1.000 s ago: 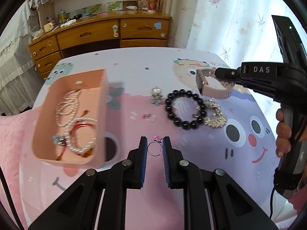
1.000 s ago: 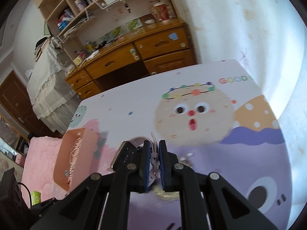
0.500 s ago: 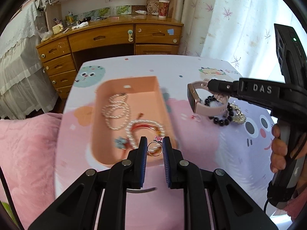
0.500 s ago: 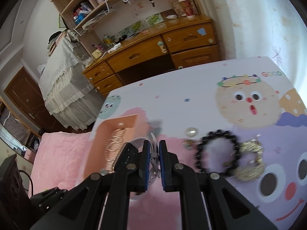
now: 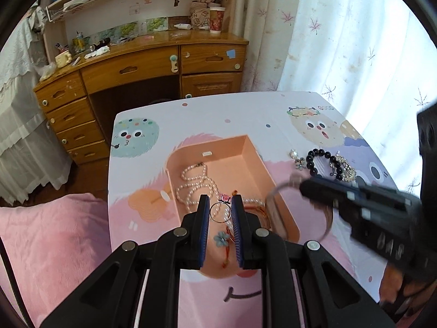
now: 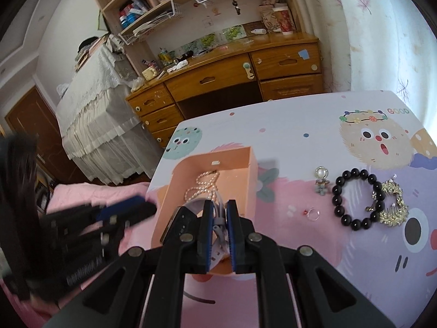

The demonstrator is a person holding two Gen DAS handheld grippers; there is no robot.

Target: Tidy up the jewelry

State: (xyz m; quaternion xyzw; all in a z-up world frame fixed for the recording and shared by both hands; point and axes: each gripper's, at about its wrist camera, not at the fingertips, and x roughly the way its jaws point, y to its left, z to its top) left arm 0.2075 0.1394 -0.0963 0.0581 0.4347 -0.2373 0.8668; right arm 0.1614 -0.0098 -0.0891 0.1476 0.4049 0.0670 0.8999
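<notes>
Left wrist: left tool (image 5: pixel 220 211) pinches one ring (image 5: pixel 220 212); right tool (image 6: pixel 219 220) clamps one watch (image 6: pixel 182 222) above box (image 6: pixel 252 164).

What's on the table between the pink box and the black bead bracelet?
Between the pink box and the black bead bracelet lie a pearl brooch and a tiny clear ring, seen best in the right wrist view.

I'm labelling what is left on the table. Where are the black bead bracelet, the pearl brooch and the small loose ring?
black bead bracelet (image 6: pixel 336 200): right wrist view, a bead on its left arc.
pearl brooch (image 6: pixel 321 173): right wrist view, the round pearl.
small loose ring (image 6: pixel 313 214): right wrist view, its thin band.
</notes>
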